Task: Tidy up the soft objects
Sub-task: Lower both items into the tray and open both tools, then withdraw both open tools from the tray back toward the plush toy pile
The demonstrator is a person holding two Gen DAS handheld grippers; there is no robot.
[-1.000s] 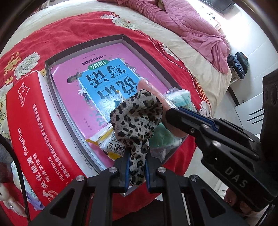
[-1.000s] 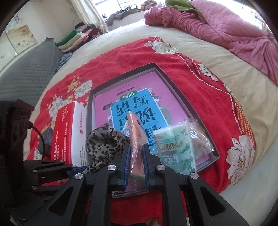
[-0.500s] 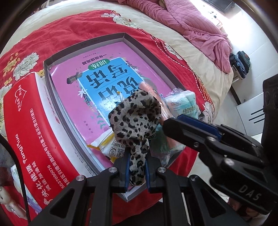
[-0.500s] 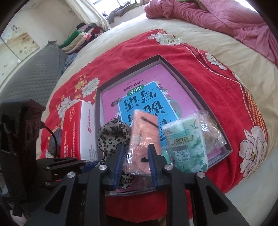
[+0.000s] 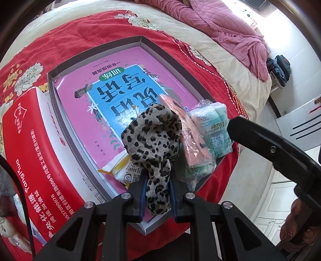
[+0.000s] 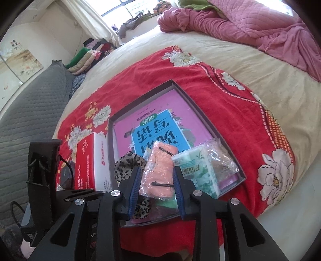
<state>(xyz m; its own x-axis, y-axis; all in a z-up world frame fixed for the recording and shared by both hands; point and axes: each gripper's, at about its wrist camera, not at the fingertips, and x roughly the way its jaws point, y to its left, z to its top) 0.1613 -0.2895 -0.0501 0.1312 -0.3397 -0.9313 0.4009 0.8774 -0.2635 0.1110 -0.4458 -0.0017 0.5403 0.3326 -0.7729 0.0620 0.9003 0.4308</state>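
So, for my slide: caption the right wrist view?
Open right tool straddling a bagged pink cloth inside the grey box.

Bright daylight fills both views, coming from the window [image 6: 128,10] at the top of the right wrist view, where it blows out to white. Shadows are soft. Fisheye distortion bends the bed [image 6: 230,66] and darkens the corners. Focus is fairly sharp throughout.

The far half of the box [image 6: 202,112] lies open, only the flat pink book [image 5: 124,96] on its floor. The near end is crowded: leopard cloth [image 5: 154,138], pink packet [image 6: 160,170] and tissue pack [image 6: 198,172] sit side by side. A red carton [image 5: 30,152] stands against the box's left wall.
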